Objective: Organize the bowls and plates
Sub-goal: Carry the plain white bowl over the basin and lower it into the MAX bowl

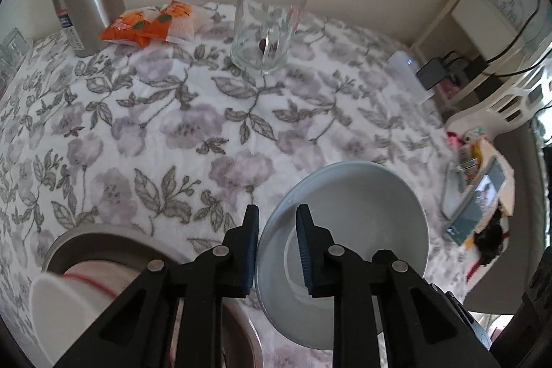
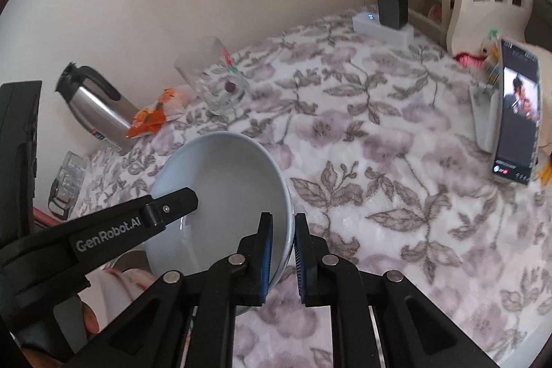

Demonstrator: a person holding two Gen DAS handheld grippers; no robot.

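Showing only rightward: propped phone (image 2: 517, 112) beyond gripped bowl (image 2: 220, 181).

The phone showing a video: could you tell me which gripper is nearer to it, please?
Right. The right gripper clamps the bowl's rim on the side facing the phone; the left gripper clamps the opposite rim, farther from it.

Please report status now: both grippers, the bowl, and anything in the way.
Left gripper and right gripper both shut on pale blue bowl, opposite rims. Bowl tilted above floral tablecloth. Metal basin beside it; glass mug far off.
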